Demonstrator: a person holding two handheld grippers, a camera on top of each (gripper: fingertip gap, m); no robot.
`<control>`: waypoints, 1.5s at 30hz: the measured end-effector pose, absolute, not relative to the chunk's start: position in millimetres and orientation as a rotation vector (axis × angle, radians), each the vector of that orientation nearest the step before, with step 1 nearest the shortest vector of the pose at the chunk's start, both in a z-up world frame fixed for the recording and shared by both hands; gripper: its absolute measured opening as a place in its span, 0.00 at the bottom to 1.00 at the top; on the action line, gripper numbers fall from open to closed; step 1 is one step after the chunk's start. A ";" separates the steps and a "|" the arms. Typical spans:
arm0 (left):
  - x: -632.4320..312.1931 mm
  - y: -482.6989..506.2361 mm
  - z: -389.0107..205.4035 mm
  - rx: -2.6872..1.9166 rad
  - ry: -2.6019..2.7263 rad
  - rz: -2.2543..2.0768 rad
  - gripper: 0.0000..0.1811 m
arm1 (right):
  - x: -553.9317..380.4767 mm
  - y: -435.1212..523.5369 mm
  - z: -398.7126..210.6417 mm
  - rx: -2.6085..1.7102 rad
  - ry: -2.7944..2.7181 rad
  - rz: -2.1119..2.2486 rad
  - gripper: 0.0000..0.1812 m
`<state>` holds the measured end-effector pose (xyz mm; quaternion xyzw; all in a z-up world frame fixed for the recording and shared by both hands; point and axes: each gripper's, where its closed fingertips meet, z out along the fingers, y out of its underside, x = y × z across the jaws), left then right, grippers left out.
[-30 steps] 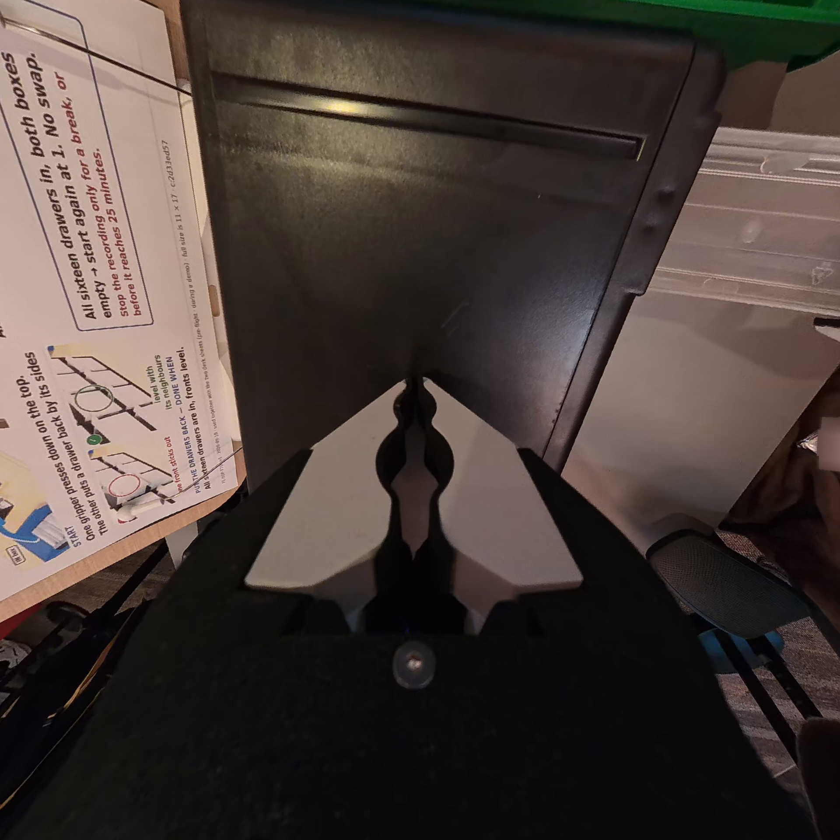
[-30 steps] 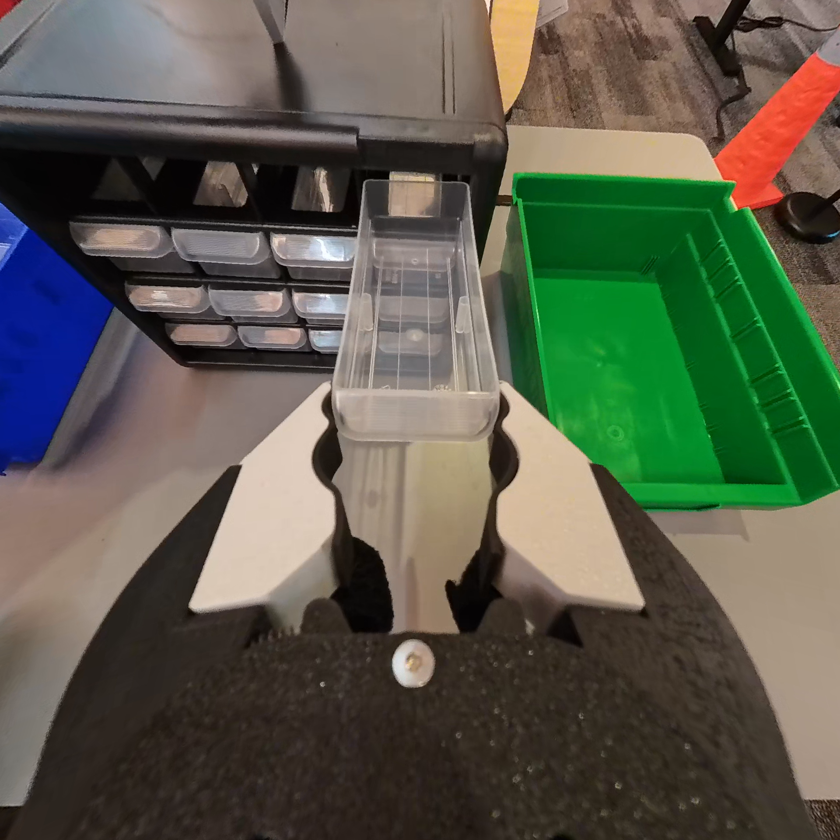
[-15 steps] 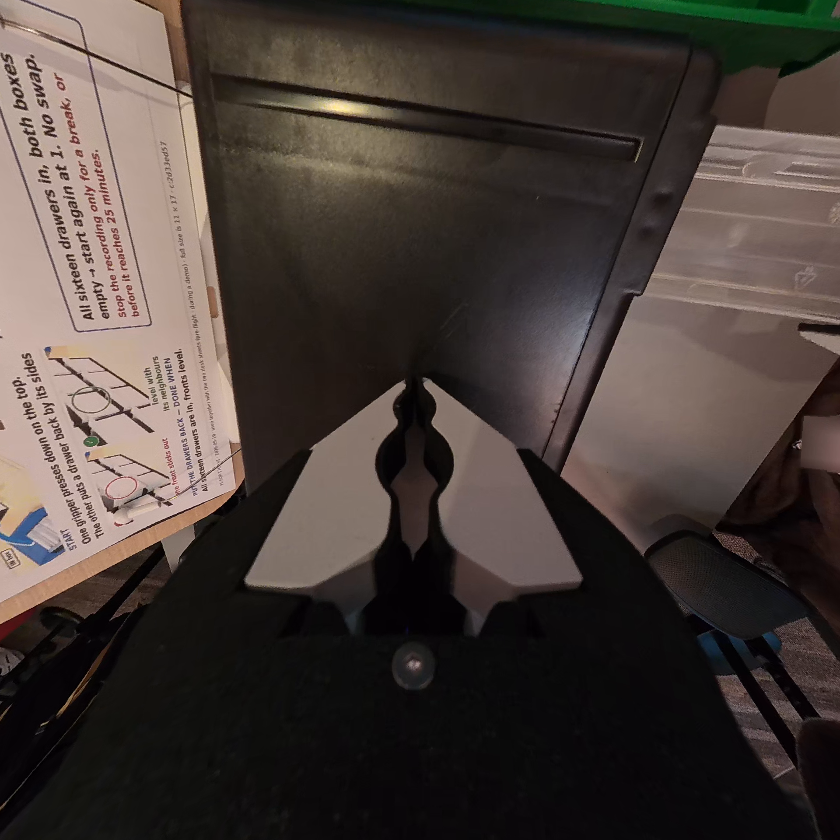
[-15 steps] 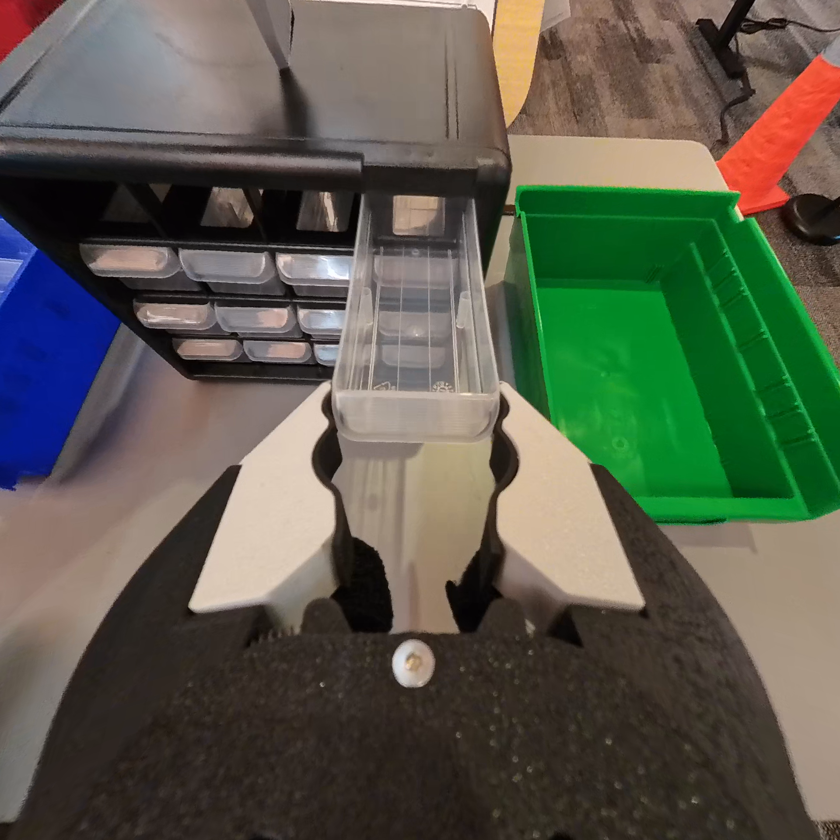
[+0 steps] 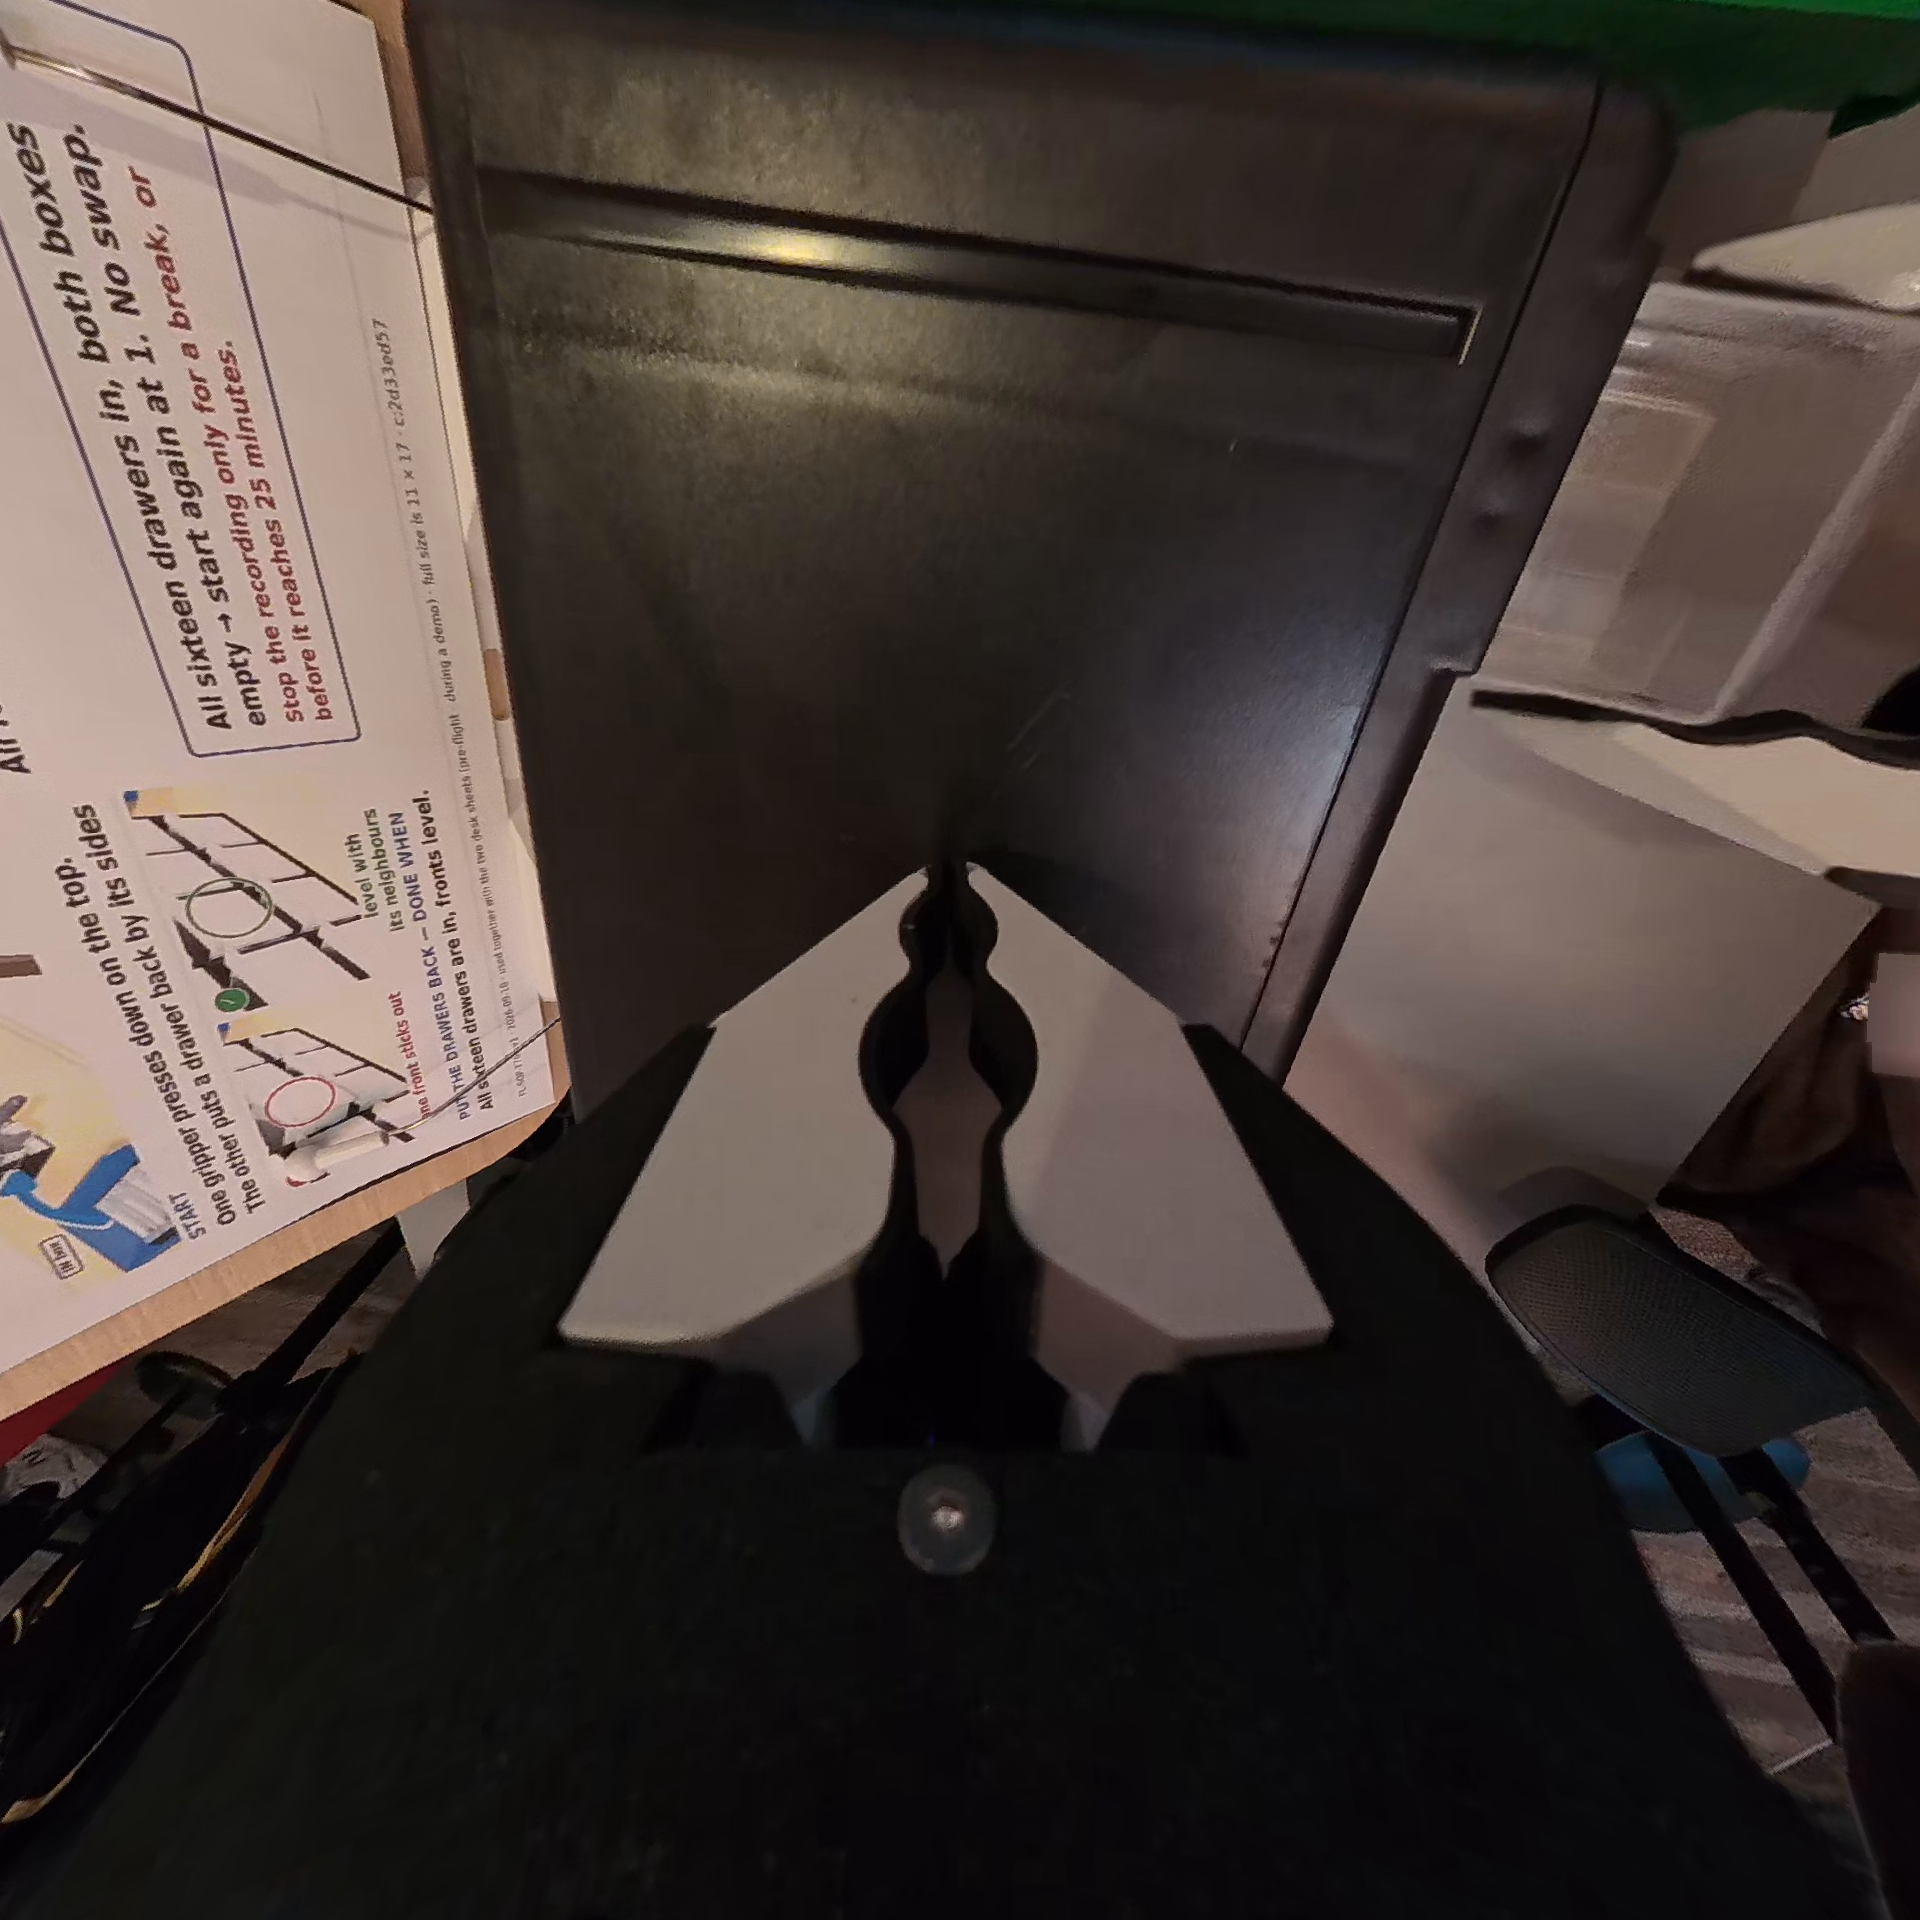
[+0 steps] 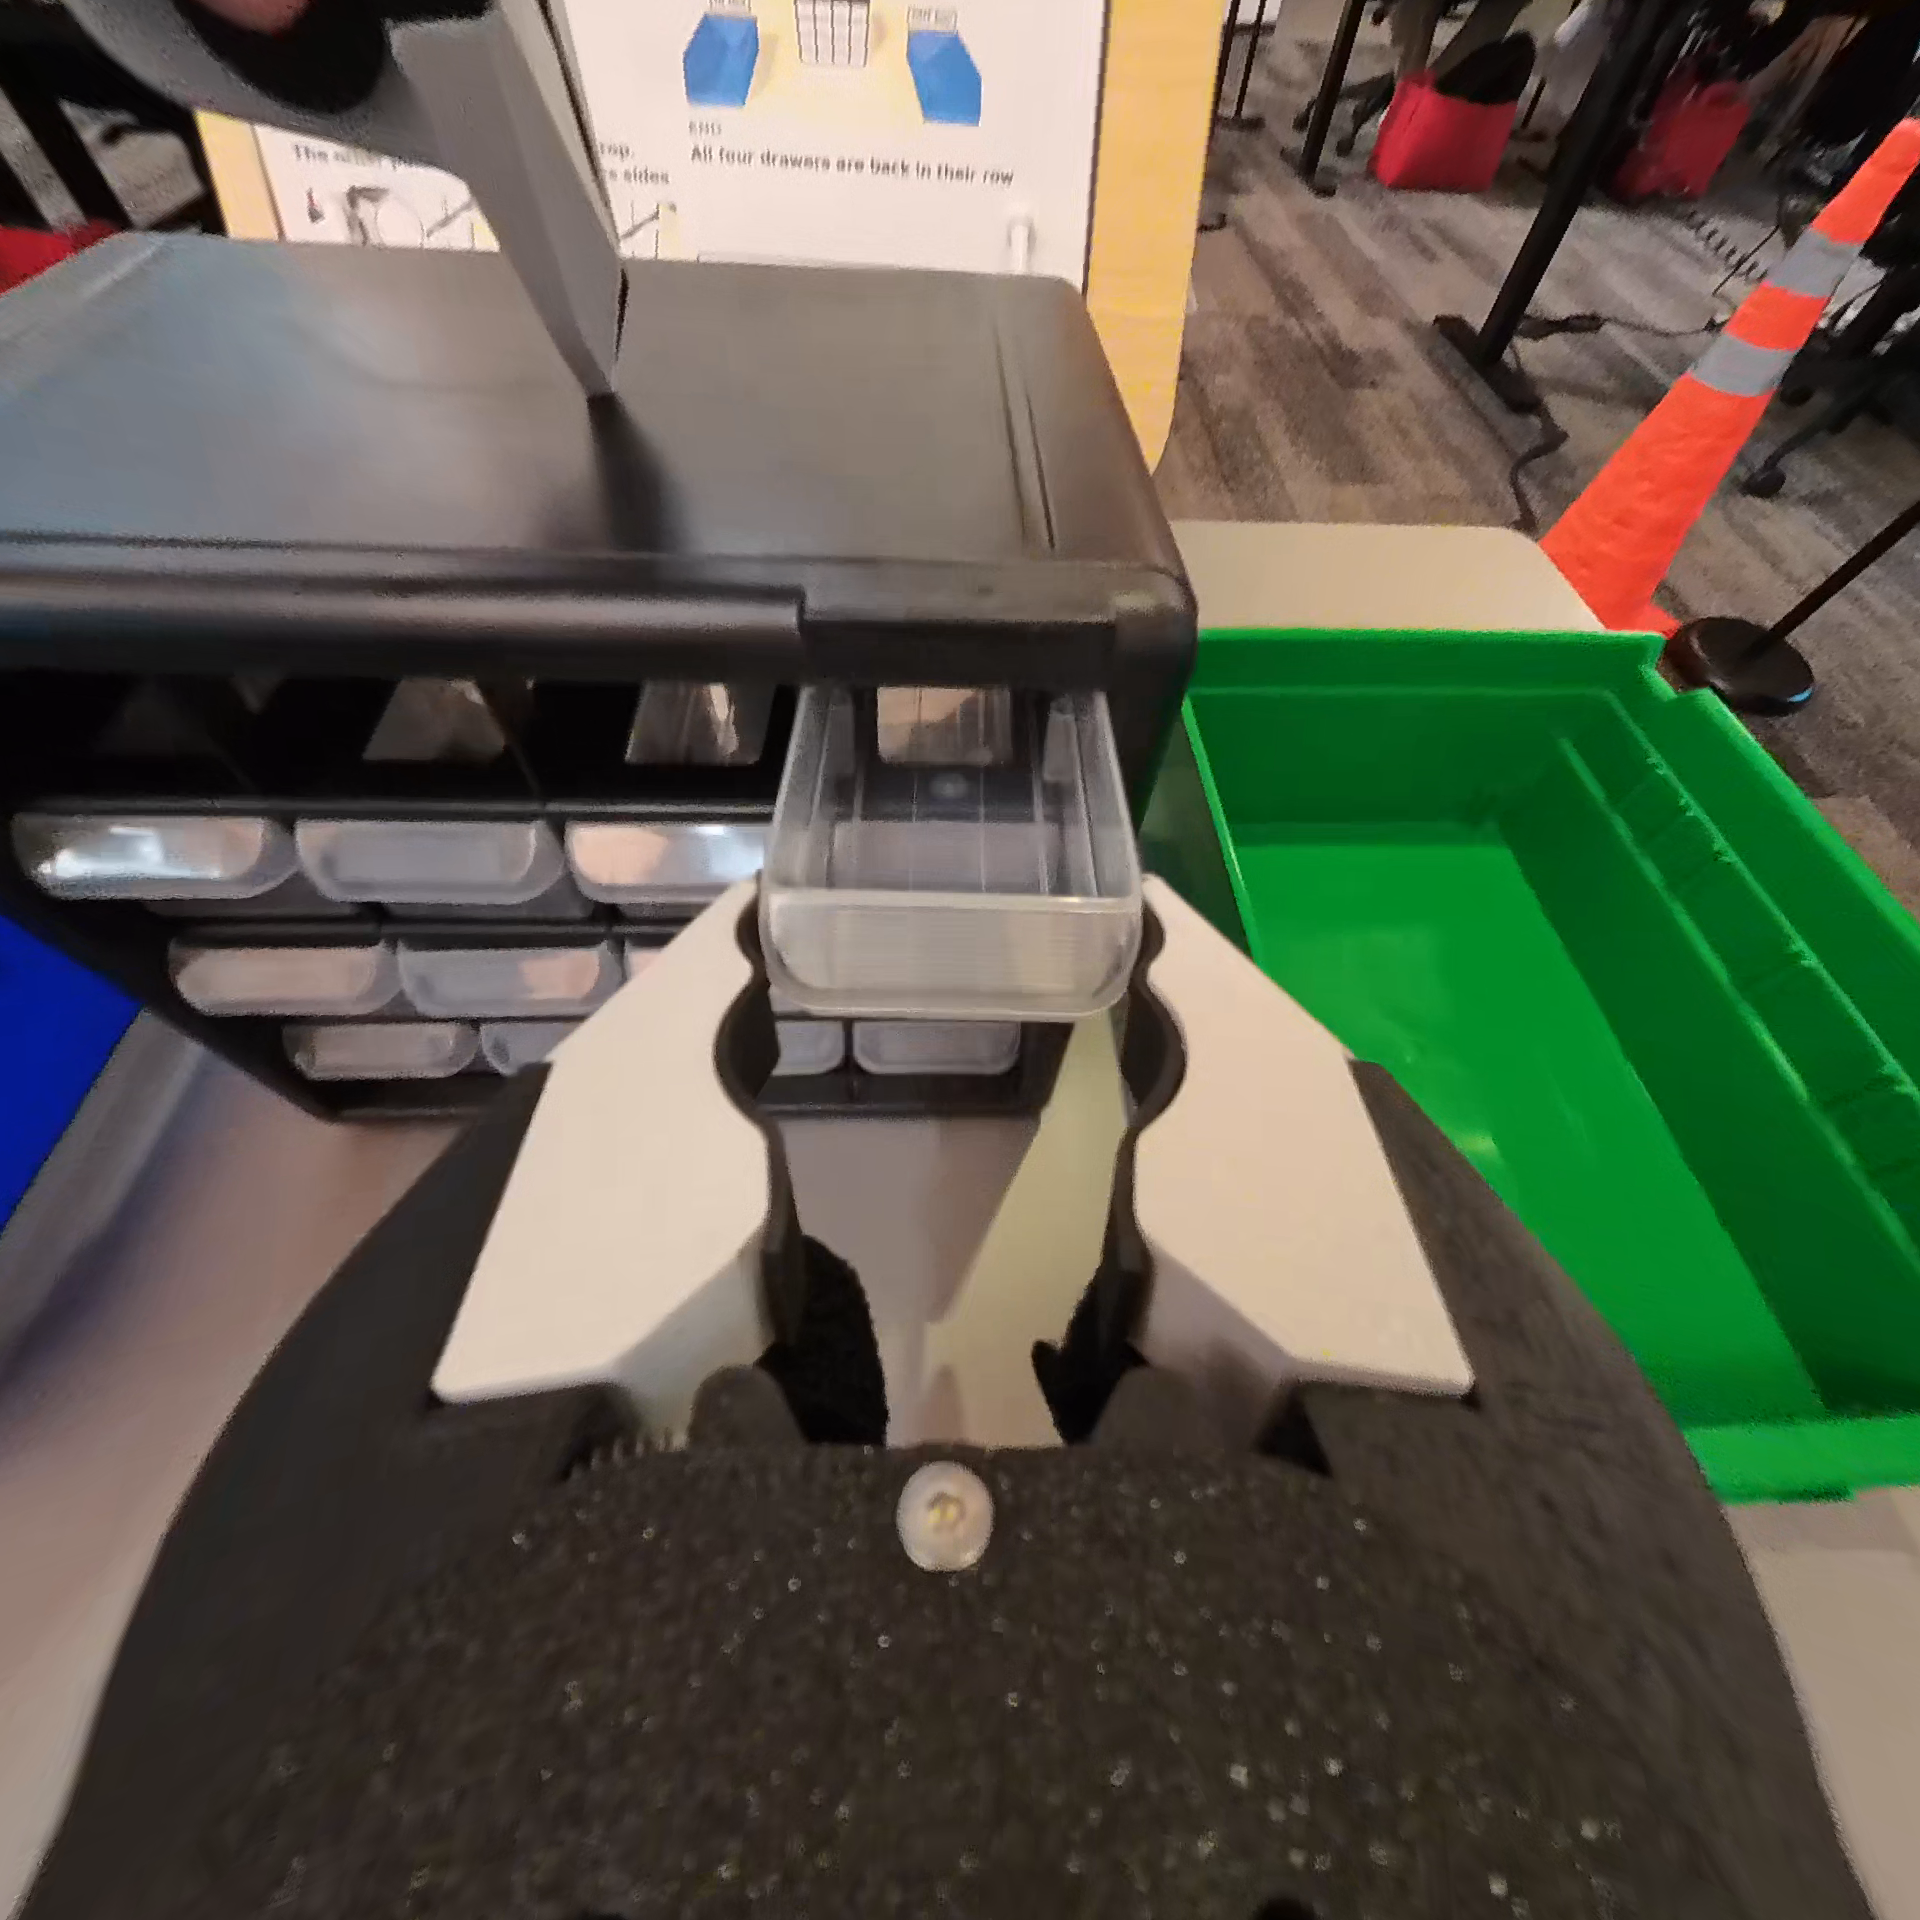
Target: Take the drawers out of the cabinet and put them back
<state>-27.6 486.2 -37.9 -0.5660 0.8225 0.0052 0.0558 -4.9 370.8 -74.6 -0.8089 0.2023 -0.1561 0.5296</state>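
A green bin point(image 6: 1558, 1039) sits just right of the black cabinet point(image 6: 831, 436) on the bench point(image 6: 156, 1299), a blue bin point(image 6: 42, 1060) to its left. The right hand-held gripper point(image 6: 951, 966) clamps the clear drawer point(image 6: 945, 894) by its front sides. Since a second ago the drawer has gone much deeper into the top-right slot, long axis pointing straight in. The left hand-held gripper point(image 5: 948, 883), fingers together and empty, still presses the cabinet top.

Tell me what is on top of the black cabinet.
The left gripper, shut, presses its tips on the black cabinet top; the rest shown is bare. Behind it stands a printed sheet. The far left corner is out of frame.
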 end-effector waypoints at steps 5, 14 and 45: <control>-27.7 486.2 -37.9 -1.716 2.501 0.023 0.00 | -5.6 379.0 -67.0 -1.811 0.414 -0.396 0.40; -27.6 486.0 -38.2 -1.724 2.501 0.009 0.00 | -26.0 347.3 -67.4 -1.662 0.336 -0.437 0.23; -27.2 486.0 -37.2 -1.601 2.506 0.012 0.00 | -71.9 330.0 -127.0 -1.707 0.262 -0.130 0.22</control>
